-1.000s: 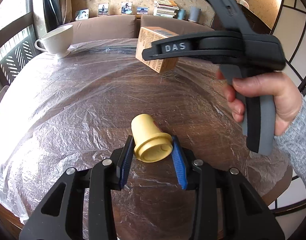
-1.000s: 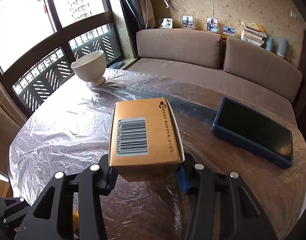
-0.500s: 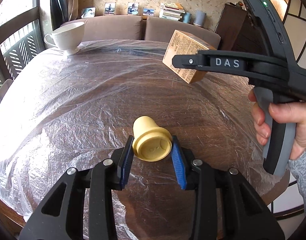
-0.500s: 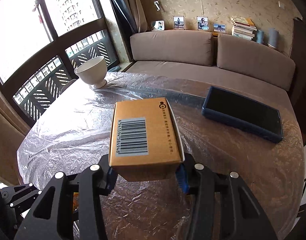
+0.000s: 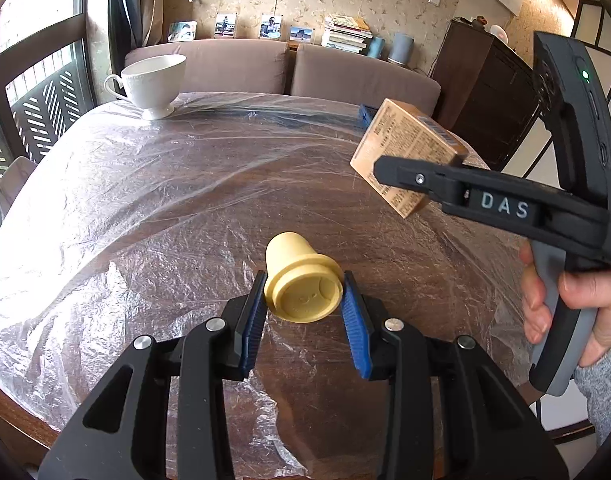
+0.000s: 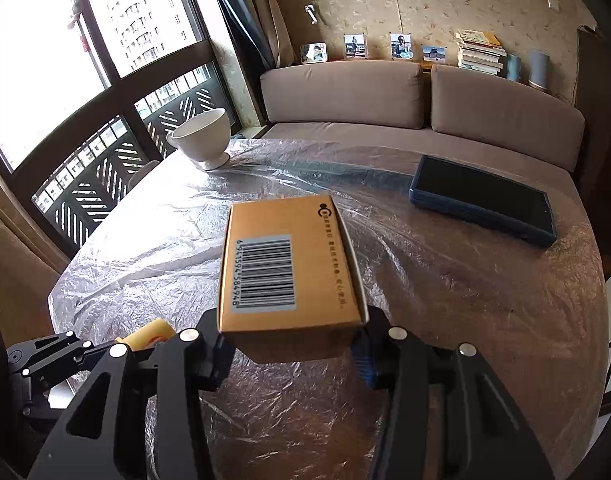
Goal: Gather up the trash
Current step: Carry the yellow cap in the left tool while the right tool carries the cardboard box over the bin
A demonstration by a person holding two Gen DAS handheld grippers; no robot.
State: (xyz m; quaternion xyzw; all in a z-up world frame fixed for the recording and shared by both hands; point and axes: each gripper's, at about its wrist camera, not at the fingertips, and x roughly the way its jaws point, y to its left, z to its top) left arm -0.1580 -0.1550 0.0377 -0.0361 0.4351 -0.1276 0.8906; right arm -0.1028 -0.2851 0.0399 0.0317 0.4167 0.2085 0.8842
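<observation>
Left wrist view shows your left gripper (image 5: 303,300) clamped on the small yellow plastic cup (image 5: 301,282) and your right gripper (image 6: 291,344) clamped on the tan cardboard box (image 6: 287,264), both lifted above the film-covered tabletop (image 5: 145,208); carrying is underway, and next you need a bin, none in view.

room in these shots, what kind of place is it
Most likely a home living or dining room: a cushioned sofa along the wall with framed photos and stacked books behind it, a round table under plastic film, and a large window facing apartment towers.
</observation>
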